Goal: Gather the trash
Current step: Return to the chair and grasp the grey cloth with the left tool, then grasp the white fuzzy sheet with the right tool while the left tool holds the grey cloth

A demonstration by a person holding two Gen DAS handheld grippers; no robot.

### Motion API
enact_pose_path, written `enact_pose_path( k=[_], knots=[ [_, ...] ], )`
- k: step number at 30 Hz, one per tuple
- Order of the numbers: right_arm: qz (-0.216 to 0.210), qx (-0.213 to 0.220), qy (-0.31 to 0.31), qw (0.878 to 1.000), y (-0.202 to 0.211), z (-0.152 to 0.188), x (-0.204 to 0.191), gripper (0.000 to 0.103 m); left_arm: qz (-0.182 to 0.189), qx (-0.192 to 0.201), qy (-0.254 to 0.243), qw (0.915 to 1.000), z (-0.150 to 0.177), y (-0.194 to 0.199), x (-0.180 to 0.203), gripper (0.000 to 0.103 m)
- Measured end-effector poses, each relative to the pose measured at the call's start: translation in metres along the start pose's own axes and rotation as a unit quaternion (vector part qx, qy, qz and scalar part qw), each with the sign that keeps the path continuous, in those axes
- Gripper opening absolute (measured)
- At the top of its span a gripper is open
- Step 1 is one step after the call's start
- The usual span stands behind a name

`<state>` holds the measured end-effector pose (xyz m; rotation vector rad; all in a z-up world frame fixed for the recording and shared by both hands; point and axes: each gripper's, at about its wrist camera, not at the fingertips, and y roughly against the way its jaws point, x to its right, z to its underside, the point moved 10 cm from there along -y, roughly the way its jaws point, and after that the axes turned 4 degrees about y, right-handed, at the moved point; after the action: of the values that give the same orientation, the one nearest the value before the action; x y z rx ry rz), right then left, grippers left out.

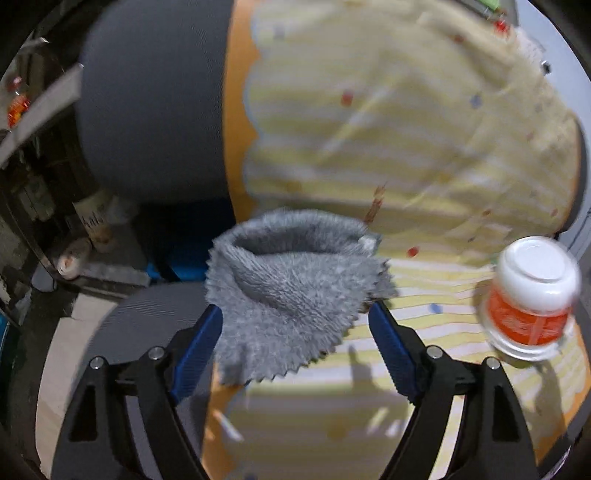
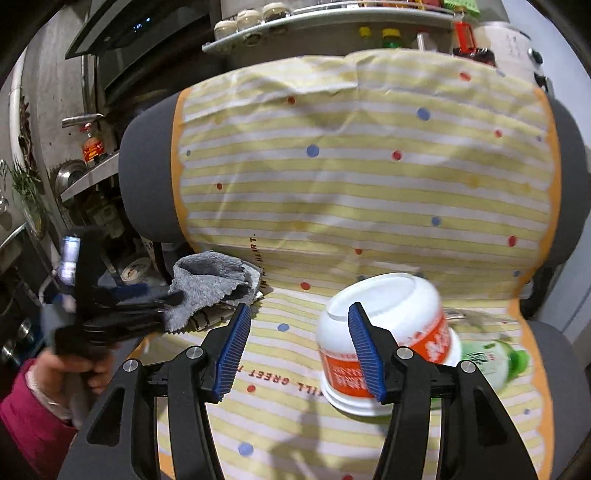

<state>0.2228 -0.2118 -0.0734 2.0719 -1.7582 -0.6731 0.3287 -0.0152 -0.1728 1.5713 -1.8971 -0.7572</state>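
A fuzzy grey cloth [image 1: 288, 280] lies bunched at the back left of the chair seat, between the wide-apart fingers of my left gripper [image 1: 293, 310]; the pads do not pinch it. From the right wrist view, that left gripper [image 2: 173, 295] meets the grey cloth [image 2: 207, 280] from the left, and a dark crumpled item [image 2: 210, 319] shows under its edge. A white jar with an orange label [image 2: 391, 306] lies tipped on the seat, partly behind one finger of my right gripper [image 2: 299, 314], which is open and holds nothing. The jar [image 1: 532, 295] is blurred in the left wrist view. A green-capped bottle [image 2: 491, 358] lies behind it.
A yellow striped, dotted cover [image 2: 332, 184] drapes the grey chair [image 2: 147, 184]. Shelves with jars and bottles [image 2: 258, 22] run along the back wall, and metal racks and clutter [image 2: 81, 177] stand to the left. A hand in a pink sleeve [image 2: 33, 406] grips the left tool.
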Motion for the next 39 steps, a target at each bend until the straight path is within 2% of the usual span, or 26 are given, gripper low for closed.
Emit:
enact_pose_path(
  k=[3, 5, 6, 7, 8, 9, 10, 13, 15, 17, 19, 22, 24, 26, 30, 31, 33, 37, 39],
  knots=[
    [0.008, -0.005, -0.001, 1.0, -0.009, 0.002, 0.005, 0.056, 0.007, -0.029, 0.026, 0.9992, -0.001, -0.034, -0.007, 0.079],
    [0.013, -0.01, -0.005, 1.0, -0.01, 0.006, 0.012, 0.056, 0.029, -0.045, 0.052, 0.9972, -0.002, -0.051, -0.01, 0.076],
    [0.016, -0.012, -0.006, 1.0, -0.011, 0.007, 0.014, 0.056, 0.042, -0.048, 0.063, 0.9959, -0.002, -0.053, -0.011, 0.059],
    [0.019, -0.014, -0.007, 1.0, -0.011, 0.008, 0.016, 0.056, 0.056, -0.053, 0.07, 0.9946, -0.001, -0.054, -0.01, 0.047],
    [0.021, -0.014, -0.008, 1.0, -0.011, 0.008, 0.018, 0.056, 0.067, -0.055, 0.069, 0.9938, 0.0, -0.053, -0.009, 0.027],
    [0.023, -0.015, -0.009, 1.0, -0.009, 0.009, 0.019, 0.056, 0.07, -0.048, 0.064, 0.9943, 0.0, -0.047, -0.008, 0.013],
    [0.023, -0.014, -0.009, 1.0, -0.008, 0.009, 0.019, 0.056, 0.077, -0.04, 0.06, 0.9944, 0.0, -0.04, -0.006, 0.013],
    [0.022, -0.009, -0.007, 1.0, -0.001, 0.009, 0.016, 0.056, 0.13, -0.007, 0.057, 0.9898, 0.002, 0.004, 0.006, 0.009],
    [0.018, -0.005, -0.007, 1.0, 0.004, 0.008, 0.012, 0.056, 0.137, 0.028, 0.047, 0.989, 0.006, 0.044, 0.007, 0.009],
    [0.013, -0.003, -0.003, 1.0, 0.007, 0.007, 0.004, 0.056, 0.114, 0.061, 0.042, 0.9907, 0.009, 0.078, -0.002, 0.009],
    [0.004, -0.001, 0.002, 1.0, 0.007, 0.006, -0.006, 0.057, 0.069, 0.097, 0.051, 0.9916, 0.011, 0.112, -0.025, 0.009],
    [-0.015, -0.01, 0.014, 1.0, -0.005, 0.006, -0.029, 0.059, 0.015, 0.136, 0.078, 0.9875, 0.009, 0.145, -0.06, 0.009],
    [-0.031, -0.019, 0.031, 0.999, -0.02, 0.006, -0.053, 0.062, -0.012, 0.148, 0.086, 0.9852, 0.007, 0.152, -0.084, 0.009],
    [-0.04, -0.03, 0.047, 0.998, -0.037, 0.008, -0.073, 0.062, -0.017, 0.144, 0.096, 0.9849, 0.009, 0.149, -0.095, 0.009],
    [-0.052, -0.074, 0.067, 0.994, -0.092, 0.011, -0.103, 0.06, -0.043, 0.142, 0.103, 0.9835, 0.012, 0.137, -0.104, 0.009],
    [-0.048, -0.084, 0.065, 0.993, -0.106, 0.011, -0.105, 0.059, -0.041, 0.138, 0.107, 0.9837, 0.012, 0.132, -0.106, 0.009],
    [-0.038, -0.102, 0.052, 0.993, -0.13, 0.013, -0.104, 0.048, -0.037, 0.128, 0.114, 0.9844, 0.019, 0.121, -0.107, 0.009],
    [-0.041, -0.145, -0.016, 0.988, -0.18, 0.017, -0.099, 0.046, -0.038, 0.113, 0.122, 0.9854, 0.029, 0.103, -0.108, 0.009],
    [-0.026, -0.162, -0.01, 0.986, -0.201, 0.02, -0.102, 0.047, -0.037, 0.107, 0.131, 0.9849, 0.032, 0.099, -0.111, 0.009]
  ],
)
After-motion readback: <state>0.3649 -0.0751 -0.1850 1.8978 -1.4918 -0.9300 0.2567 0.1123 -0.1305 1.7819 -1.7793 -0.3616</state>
